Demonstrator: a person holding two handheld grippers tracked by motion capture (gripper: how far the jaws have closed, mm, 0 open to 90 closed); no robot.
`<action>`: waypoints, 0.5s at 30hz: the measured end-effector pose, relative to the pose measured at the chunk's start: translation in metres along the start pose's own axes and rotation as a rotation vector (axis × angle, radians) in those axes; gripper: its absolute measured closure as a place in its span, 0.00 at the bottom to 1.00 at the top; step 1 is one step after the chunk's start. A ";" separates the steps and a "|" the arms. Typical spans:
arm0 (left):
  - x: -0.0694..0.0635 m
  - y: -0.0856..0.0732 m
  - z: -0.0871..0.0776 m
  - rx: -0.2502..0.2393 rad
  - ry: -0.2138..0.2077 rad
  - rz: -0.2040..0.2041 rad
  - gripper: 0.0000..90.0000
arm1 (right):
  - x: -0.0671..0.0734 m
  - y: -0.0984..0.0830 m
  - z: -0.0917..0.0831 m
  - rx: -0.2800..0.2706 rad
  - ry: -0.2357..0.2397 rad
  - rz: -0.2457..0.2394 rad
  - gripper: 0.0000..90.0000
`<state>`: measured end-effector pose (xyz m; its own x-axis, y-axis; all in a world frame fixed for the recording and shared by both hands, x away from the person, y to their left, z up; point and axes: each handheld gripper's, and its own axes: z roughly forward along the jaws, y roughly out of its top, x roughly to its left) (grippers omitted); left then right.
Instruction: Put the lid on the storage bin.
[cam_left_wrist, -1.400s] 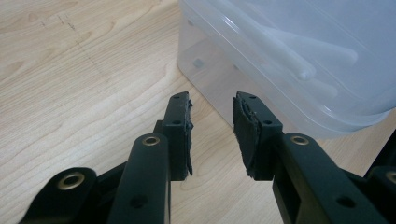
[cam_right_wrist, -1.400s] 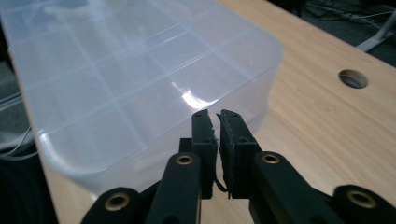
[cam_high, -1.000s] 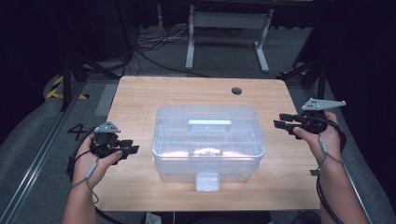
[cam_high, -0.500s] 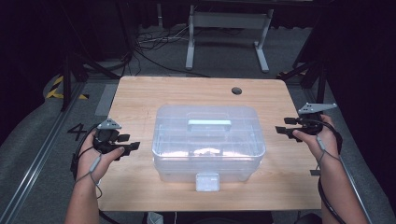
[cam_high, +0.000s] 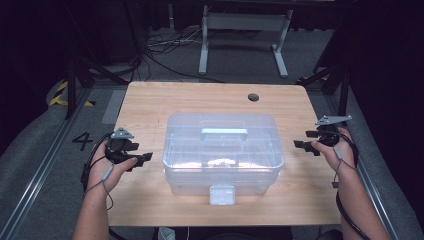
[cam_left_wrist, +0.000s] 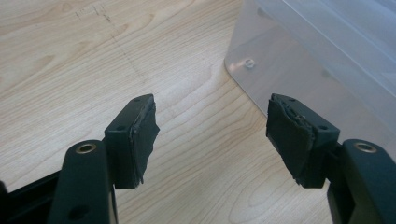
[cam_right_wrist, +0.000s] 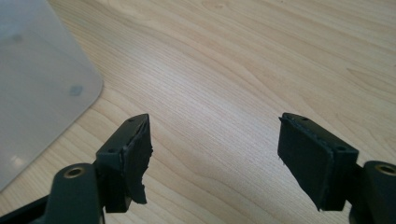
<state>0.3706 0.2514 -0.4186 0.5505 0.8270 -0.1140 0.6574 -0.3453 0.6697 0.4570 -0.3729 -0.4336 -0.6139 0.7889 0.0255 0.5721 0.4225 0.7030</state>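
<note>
Tongs in both my hands, left tongs (cam_high: 142, 159) and right tongs (cam_high: 302, 140), have just been opening and gape with nothing between them, flanking the clear lidded box (cam_high: 222, 150) at mid-counter (cam_high: 150, 100), neither touching it.

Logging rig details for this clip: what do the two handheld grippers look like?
Both the left gripper and right gripper are black, each topped by a grey three-cornered plate and trailing a grey cable. Their fingers are blocky, faced with worn, ragged black pads. The forearms are bare.
</note>
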 end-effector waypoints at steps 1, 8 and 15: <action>0.000 0.000 0.001 0.001 0.005 0.002 0.37 | -0.001 -0.002 0.002 0.001 0.004 0.001 0.28; 0.002 -0.002 0.007 0.021 0.004 -0.003 0.37 | -0.005 -0.014 0.016 -0.014 0.016 -0.003 0.25; 0.004 -0.004 0.012 0.037 0.005 0.001 0.37 | 0.001 -0.026 0.030 -0.006 0.066 -0.043 0.20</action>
<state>0.3762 0.2510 -0.4309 0.5485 0.8290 -0.1093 0.6754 -0.3622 0.6424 0.4580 -0.3700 -0.4736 -0.6726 0.7389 0.0416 0.5413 0.4529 0.7085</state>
